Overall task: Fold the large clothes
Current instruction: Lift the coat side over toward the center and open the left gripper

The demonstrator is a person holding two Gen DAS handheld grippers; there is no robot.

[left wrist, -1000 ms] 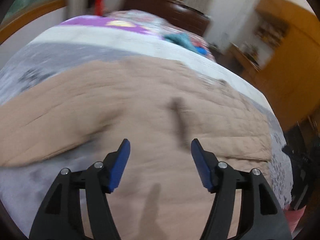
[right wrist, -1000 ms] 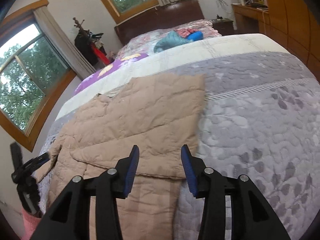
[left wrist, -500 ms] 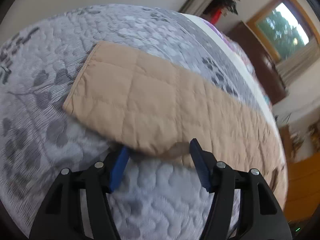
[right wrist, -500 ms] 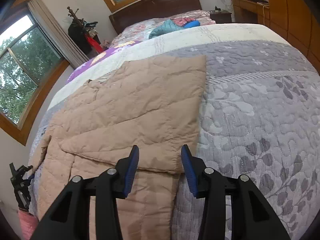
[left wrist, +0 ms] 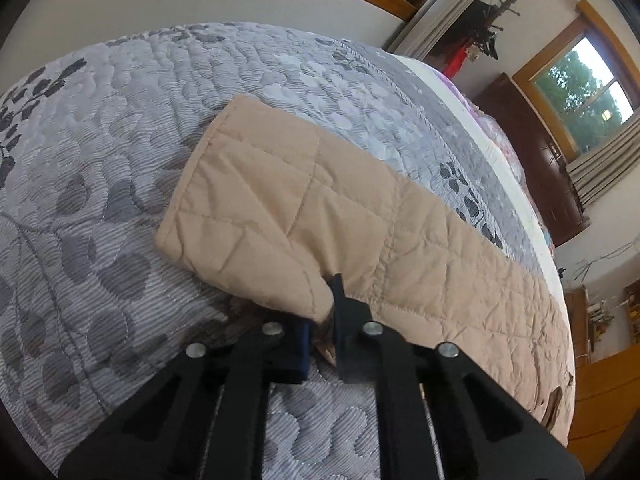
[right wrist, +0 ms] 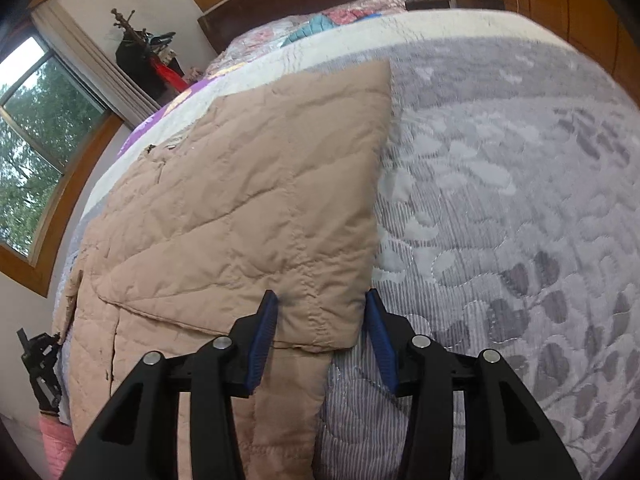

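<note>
tan quilted coat sleeve lengthwise across bed, left claw clamped on it, right claw apart

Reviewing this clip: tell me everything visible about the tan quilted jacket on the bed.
The jacket is tan, puffy and stitched in quilted panels. It lies spread on the grey leaf-patterned bedspread, one part folded over the body. Its sleeve stretches out flat, cuff end open. The left gripper has just closed, pinching the sleeve's near edge. The right gripper is open, straddling the folded part's near corner.

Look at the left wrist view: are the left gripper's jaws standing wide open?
No. The left gripper is shut, pinching the near edge of the tan quilted sleeve.
</note>
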